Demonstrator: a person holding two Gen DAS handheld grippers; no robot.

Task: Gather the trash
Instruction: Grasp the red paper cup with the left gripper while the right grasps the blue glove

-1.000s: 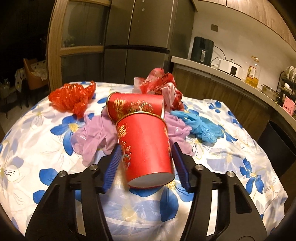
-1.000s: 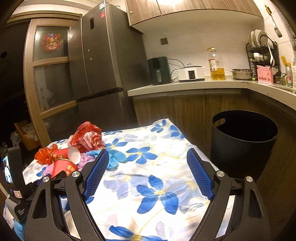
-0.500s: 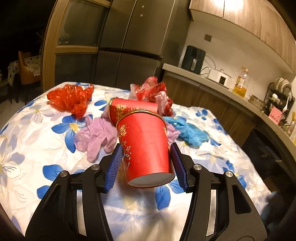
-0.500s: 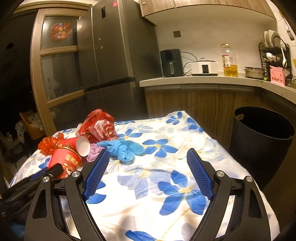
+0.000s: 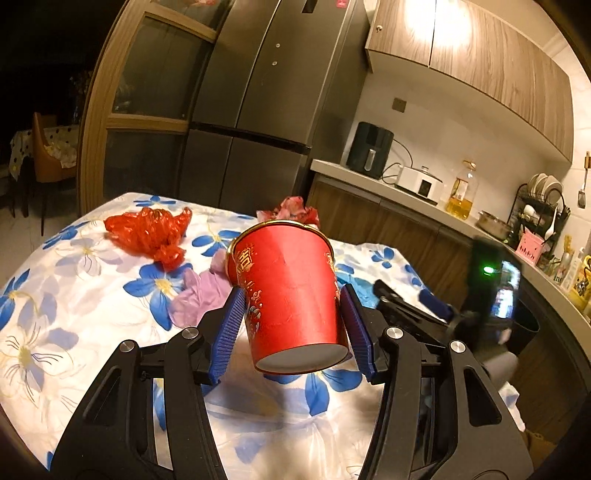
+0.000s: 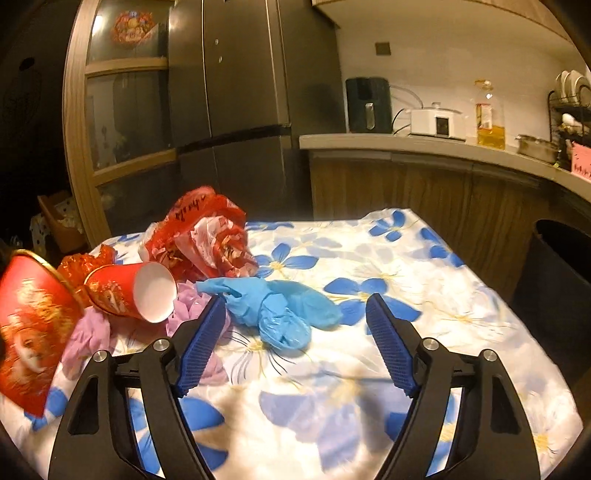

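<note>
Dim kitchen, warm light. Dark steel fridge (image 5: 258,110) against back wall; wooden cupboards (image 5: 480,48) overhead; white wall (image 6: 424,48); glazed wood-framed door (image 5: 147,122) left of fridge.

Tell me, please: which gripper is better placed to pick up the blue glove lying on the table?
The right gripper. It is open and empty, with the blue glove lying between its fingers. The left gripper is already shut on a red paper cup, so it cannot take more.

- The light is warm and dim; a bright glare sits on the upper cabinets (image 5: 436,26).
- The room behind the glass door (image 5: 155,122) is almost black.
- The fisheye bends all edges, with dark corners.
- The red cup (image 6: 29,325) is blurred in the right view.
</note>
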